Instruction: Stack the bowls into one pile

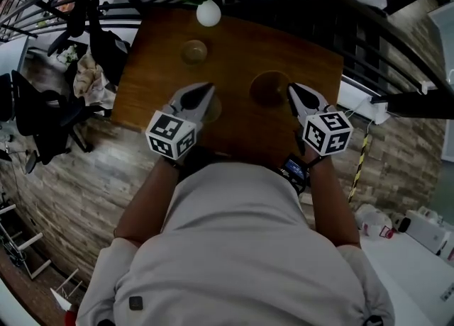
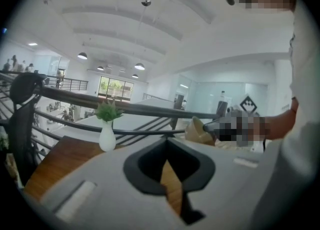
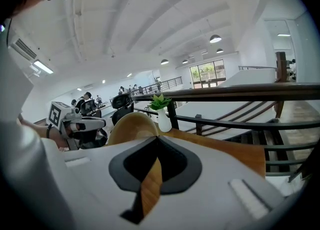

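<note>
over the table (image 1: 234, 48) | left tongs (image 1: 210, 89): closed, empty | right tongs (image 1: 291, 89): closed, empty, beside bowl (image 1: 268, 85)

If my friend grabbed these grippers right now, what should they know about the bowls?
Left gripper: shut, empty, over the near bowl.
Right gripper: shut on the rim of the big bowl, it seems; that bowl looks tilted.
Small bowl: farther back, near the vase.
Done: nothing stacked yet.
Left to do: get all three bowls into one pile.
</note>
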Motion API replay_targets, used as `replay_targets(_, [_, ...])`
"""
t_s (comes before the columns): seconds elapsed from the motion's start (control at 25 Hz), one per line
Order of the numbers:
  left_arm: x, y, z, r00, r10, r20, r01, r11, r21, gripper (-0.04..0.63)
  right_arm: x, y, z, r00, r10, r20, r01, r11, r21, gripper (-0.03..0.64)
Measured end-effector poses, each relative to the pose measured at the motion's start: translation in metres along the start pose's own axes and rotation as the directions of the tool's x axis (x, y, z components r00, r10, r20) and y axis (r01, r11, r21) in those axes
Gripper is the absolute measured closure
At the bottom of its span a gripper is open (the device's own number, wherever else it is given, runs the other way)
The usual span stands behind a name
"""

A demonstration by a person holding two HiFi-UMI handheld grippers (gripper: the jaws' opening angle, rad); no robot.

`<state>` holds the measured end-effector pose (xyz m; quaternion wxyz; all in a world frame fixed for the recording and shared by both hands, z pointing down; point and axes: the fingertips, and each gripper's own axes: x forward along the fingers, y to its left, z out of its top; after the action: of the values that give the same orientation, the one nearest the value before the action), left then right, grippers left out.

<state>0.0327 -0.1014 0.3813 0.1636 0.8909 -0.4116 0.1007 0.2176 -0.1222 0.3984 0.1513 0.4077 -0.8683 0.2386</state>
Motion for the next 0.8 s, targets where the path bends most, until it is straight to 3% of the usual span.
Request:
replay_targets(0.2, [-0.006, 0.022, -0.006, 1.0, -0.01, -0.014, 0.01, 1.0, 0.0, 0.591, 0.014, 0.008, -0.002, 0.999, -0.033, -0.011, 0.033, 0.999, -0.014, 0.603])
replay_targets(0.44, [-0.022, 0.055, -0.005, 0.997, -0.067, -0.038, 0.068, 0.997, 0.021, 0.591, 0.038, 0.037, -0.005, 0.997, -0.074, -0.005, 0.074, 0.996, 0.042, 0.603])
replay_targets(0.8, [-0.05, 0.105, 0.004, 0.978, -0.2, -0.058, 0.203, 0.978, 0.055, 0.591, 0.07, 0.095, 0.001, 0.984, -0.177, 0.026, 0.174, 0.98, 0.1, 0.603])
